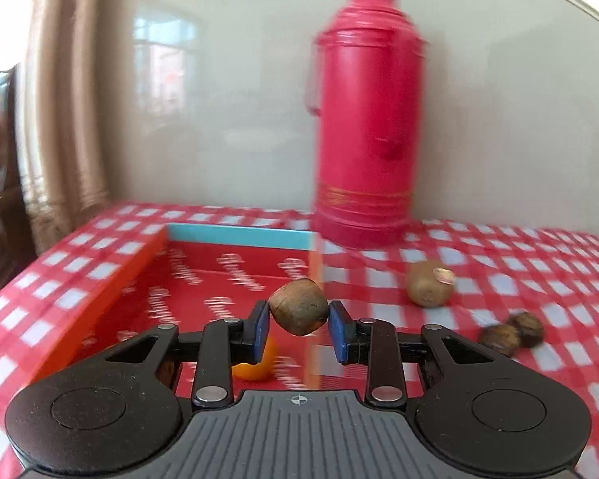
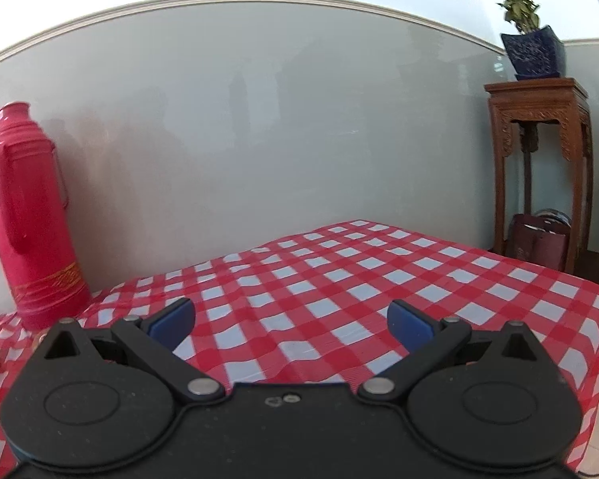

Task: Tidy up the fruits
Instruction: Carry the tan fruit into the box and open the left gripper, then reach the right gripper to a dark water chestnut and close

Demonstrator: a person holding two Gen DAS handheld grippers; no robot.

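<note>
left tool (image 1: pixel 298 321): clamped on brown fruit (image 1: pixel 298 307) above red tray (image 1: pixel 203 275) | right tool (image 2: pixel 291 321): wide, holding nothing | kiwi (image 1: pixel 427 282): 3 o'clock of tray, on bench (image 1: pixel 499 271)

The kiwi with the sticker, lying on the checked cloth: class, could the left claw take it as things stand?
Probably not yet. The left claw is shut on a brown fruit, so nothing more fits; the kiwi itself lies unobstructed on the cloth.

Brown kiwi (image 1: pixel 298 306) pinched aloft — over red tray (image 1: pixel 139 263), orange (image 1: pixel 255 367) inside
</note>
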